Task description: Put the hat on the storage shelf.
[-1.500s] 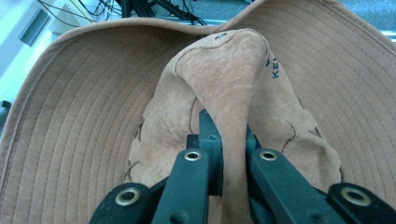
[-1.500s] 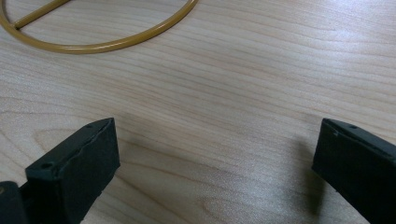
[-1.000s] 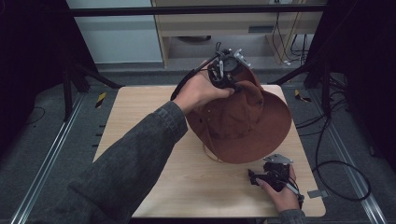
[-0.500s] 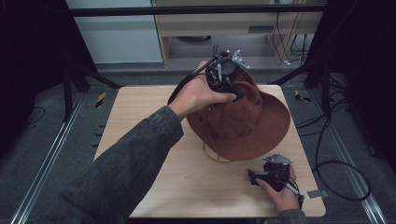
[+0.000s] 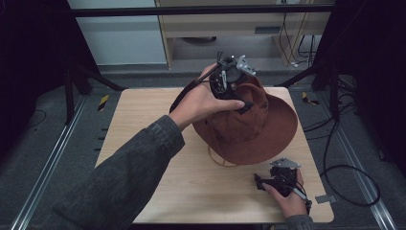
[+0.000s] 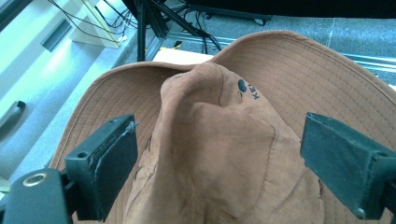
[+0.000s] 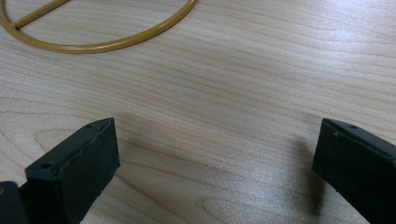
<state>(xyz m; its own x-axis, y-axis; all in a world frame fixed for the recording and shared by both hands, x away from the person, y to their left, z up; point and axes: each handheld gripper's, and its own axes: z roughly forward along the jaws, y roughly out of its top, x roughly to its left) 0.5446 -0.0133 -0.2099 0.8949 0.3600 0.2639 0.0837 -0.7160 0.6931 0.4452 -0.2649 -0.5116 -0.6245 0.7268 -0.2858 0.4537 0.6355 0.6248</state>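
A brown wide-brimmed hat [image 5: 261,127] stands raised on the right half of the wooden table [image 5: 143,124]. My left gripper [image 5: 233,93] hovers at its crown, pointing down at it. In the left gripper view the creased crown [image 6: 219,140] rises between the two pads [image 6: 116,163], with a gap on each side. The jaws have just been opening, so my left gripper [image 6: 219,135] is open and no pad presses on the cloth. My right gripper [image 5: 261,181] rests near the table's front right, open over bare wood [image 7: 215,154].
A thin yellow ring [image 7: 116,44] lies on the table under the hat's near side [image 5: 218,160], just ahead of the right gripper. Black frame legs and cables surround the table. A cabinet stands beyond the far edge.
The left gripper's jaws have spread and let go of the hat's crown, which they pinched before. The hat has settled slightly. The right hand has not moved.
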